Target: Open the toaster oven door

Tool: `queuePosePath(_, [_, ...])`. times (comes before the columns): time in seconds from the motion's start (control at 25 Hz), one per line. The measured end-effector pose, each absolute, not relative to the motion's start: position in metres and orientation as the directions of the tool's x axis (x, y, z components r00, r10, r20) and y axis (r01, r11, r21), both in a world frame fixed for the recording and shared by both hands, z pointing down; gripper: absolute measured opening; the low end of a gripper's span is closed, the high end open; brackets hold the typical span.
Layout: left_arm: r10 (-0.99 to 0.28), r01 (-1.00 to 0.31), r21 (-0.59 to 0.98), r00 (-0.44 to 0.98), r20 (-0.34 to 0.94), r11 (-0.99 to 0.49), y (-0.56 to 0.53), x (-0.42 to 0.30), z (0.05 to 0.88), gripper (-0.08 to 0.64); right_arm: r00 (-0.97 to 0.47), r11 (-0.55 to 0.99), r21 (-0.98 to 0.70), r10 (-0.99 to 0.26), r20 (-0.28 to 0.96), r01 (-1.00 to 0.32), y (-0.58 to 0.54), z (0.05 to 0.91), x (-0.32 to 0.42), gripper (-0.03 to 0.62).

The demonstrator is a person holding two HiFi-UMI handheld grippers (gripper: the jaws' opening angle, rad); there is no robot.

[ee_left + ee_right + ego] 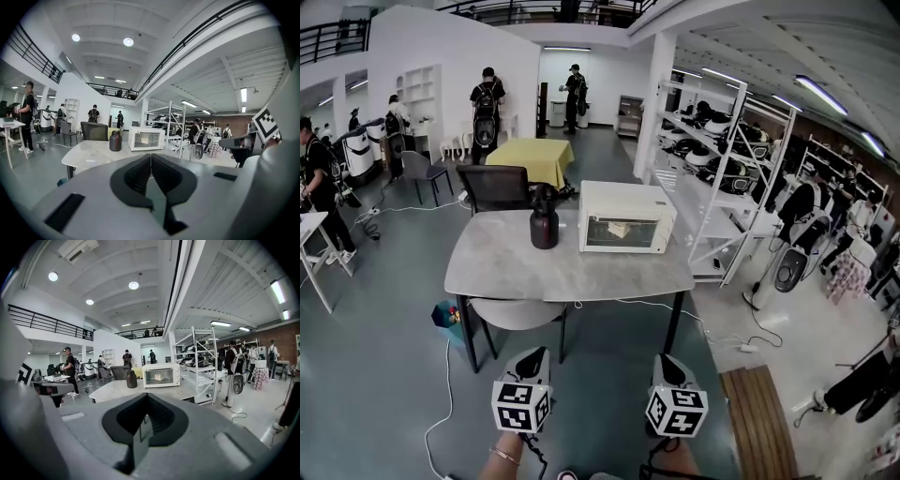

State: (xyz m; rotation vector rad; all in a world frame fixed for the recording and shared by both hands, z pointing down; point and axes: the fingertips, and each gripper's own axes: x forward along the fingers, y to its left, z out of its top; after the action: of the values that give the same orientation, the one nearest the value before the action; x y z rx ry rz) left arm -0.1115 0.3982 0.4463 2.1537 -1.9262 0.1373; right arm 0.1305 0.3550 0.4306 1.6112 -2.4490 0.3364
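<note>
A white toaster oven (623,217) stands on the far right part of a grey marble-top table (506,267), its glass door closed and something pale inside. It also shows far ahead as the oven (146,138) in the left gripper view and the oven (161,375) in the right gripper view. My left gripper (532,358) and right gripper (666,364) hang low at the near side, well short of the table. Both the left gripper (151,158) and the right gripper (146,397) are shut with nothing held.
A dark bottle (544,225) stands left of the oven. A black chair (495,187) is behind the table, a pale stool (516,314) beneath it. White shelving (712,187) lines the right. Cables cross the floor; a wooden pallet (759,422) lies near right. Several people stand far back.
</note>
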Motion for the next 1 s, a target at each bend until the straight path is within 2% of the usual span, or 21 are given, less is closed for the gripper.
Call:
queuePosePath(0.44, [-0.953,-0.983,0.159,0.133,0.273,-0.092,0.358,-0.118,0.468,0.008,-0.336,0.319,-0.107,-0.883,0.327,-0.942,0.323,0.457,0.147,0.005])
queuePosePath(1.0, [-0.953,-0.994,0.102,0.070,0.295,-0.042,0.225,-0.127,0.471,0.008,-0.392,0.360,-0.158,-0.859,0.328,-0.920,0.170,0.465,0.134,0.005])
